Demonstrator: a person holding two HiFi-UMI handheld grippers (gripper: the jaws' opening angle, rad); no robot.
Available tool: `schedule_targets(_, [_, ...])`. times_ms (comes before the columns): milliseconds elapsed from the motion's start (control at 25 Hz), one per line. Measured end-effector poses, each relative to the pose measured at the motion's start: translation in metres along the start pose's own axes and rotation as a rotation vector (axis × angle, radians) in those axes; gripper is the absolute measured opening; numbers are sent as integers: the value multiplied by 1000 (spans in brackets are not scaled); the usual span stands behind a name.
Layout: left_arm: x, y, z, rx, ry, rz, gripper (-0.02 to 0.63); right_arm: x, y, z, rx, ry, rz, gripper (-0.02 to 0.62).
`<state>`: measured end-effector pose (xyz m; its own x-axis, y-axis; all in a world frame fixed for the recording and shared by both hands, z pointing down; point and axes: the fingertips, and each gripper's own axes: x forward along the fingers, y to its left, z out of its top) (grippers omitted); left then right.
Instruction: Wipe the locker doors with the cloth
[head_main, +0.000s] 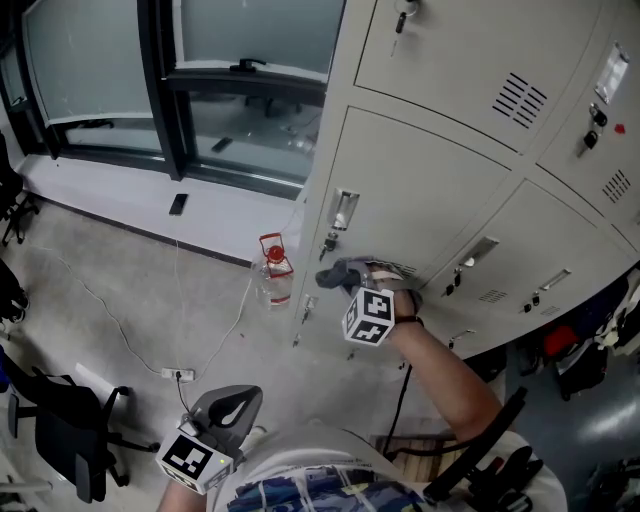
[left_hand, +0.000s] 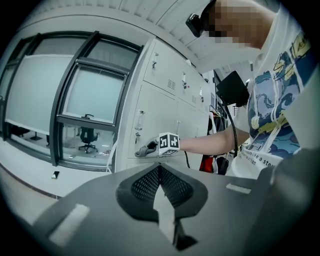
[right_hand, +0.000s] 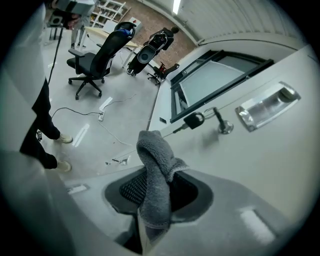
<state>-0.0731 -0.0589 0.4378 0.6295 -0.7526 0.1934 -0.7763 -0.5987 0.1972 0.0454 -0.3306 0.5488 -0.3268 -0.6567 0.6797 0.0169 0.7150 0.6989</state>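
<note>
Jaws of the right gripper (right_hand: 154, 207) are closed on a grey terry cloth (right_hand: 156, 170). The cloth is pinched at its lower end, and the rest stands up past the jaw tips in a folded loop.

Directly ahead of and to the right of that gripper is the pale grey metal locker door (right_hand: 265, 165). The cloth tip is at the door face, but I can't confirm contact from any view. Just beyond the cloth tip a small black padlock (right_hand: 193, 120) hangs from the door's latch. Further up-right of the padlock is a recessed chrome pull handle (right_hand: 268, 106).

In the head view the right gripper (head_main: 342, 276) is extended forward at the door (head_main: 420, 190), with the cloth (head_main: 338, 270) just below the latch.

The left gripper (left_hand: 160, 197) is held low and back near the person's body, well apart from the lockers. Its jaws are together with nothing between them. In the head view the left gripper (head_main: 228, 412) is at bottom left.

On the concrete floor left of the right gripper stands a clear plastic water bottle with a red handle (head_main: 274, 272), next to the locker base.
</note>
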Motion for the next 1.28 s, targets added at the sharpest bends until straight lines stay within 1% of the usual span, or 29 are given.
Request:
schedule_targets(160, [2, -1, 1, 3, -2, -4, 2, 12, 13, -3, 27, 3, 58, 114])
schedule_targets(280, [0, 1, 2, 3, -15, 2, 2, 7, 13, -3, 71, -6, 109, 115])
schedule_targets(360, [-2, 3, 3, 5, -21, 4, 2, -9, 3, 2, 70, -16, 102, 115])
schedule_targets(520, [-5, 6, 3, 12, -14, 0, 2, -62, -39, 26, 52, -64, 1, 115])
schedule_targets(760, [-7, 6, 8, 28, -26, -22, 2, -151, -124, 65, 40, -141, -234, 115])
schedule_targets(920, [-8, 6, 11, 39, -36, -38, 2, -197, -171, 82, 31, -171, -366, 116])
schedule_targets(1120, [-11, 7, 13, 50, -47, -50, 2, -234, -221, 99, -6, -172, -513, 115])
schedule_targets(1200, [-12, 5, 12, 46, -50, -58, 2, -239, -236, 101, -25, -156, -551, 116])
schedule_targets(1280, [-13, 4, 10, 41, -53, -61, 2, -238, -245, 100, -26, -137, -565, 116])
